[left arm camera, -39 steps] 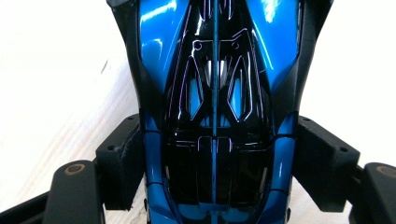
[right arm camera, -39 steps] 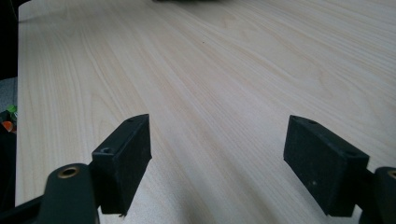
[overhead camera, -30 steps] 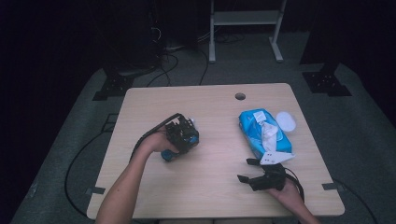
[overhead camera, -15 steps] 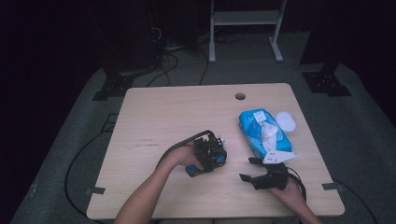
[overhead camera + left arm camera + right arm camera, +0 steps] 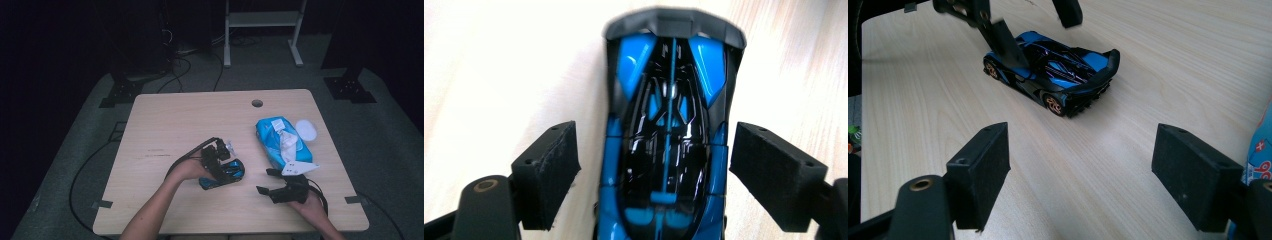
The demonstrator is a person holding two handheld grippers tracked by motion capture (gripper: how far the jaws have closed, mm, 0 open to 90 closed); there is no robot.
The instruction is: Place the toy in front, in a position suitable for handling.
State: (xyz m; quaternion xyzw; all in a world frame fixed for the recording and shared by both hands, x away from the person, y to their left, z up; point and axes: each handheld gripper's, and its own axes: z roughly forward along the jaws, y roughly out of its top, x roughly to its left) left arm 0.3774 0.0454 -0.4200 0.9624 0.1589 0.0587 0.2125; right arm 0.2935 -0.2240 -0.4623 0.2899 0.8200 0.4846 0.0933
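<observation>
One table [image 5: 165, 130] bears a blue toy car [image 5: 227, 172] near its front edge, long axis on the 2-to-8 line. Left gripper [image 5: 651, 175] straddles the car — jaws just widened, pads clear. Right gripper [image 5: 267, 182] waits at the car's 4 o'clock, jaws wide, empty.

The toy car [image 5: 669, 145] is glossy blue and black with gold wheels; the worktop [image 5: 170, 125] is pale wood grain; the wipes pack [image 5: 280, 142] is blue.
</observation>
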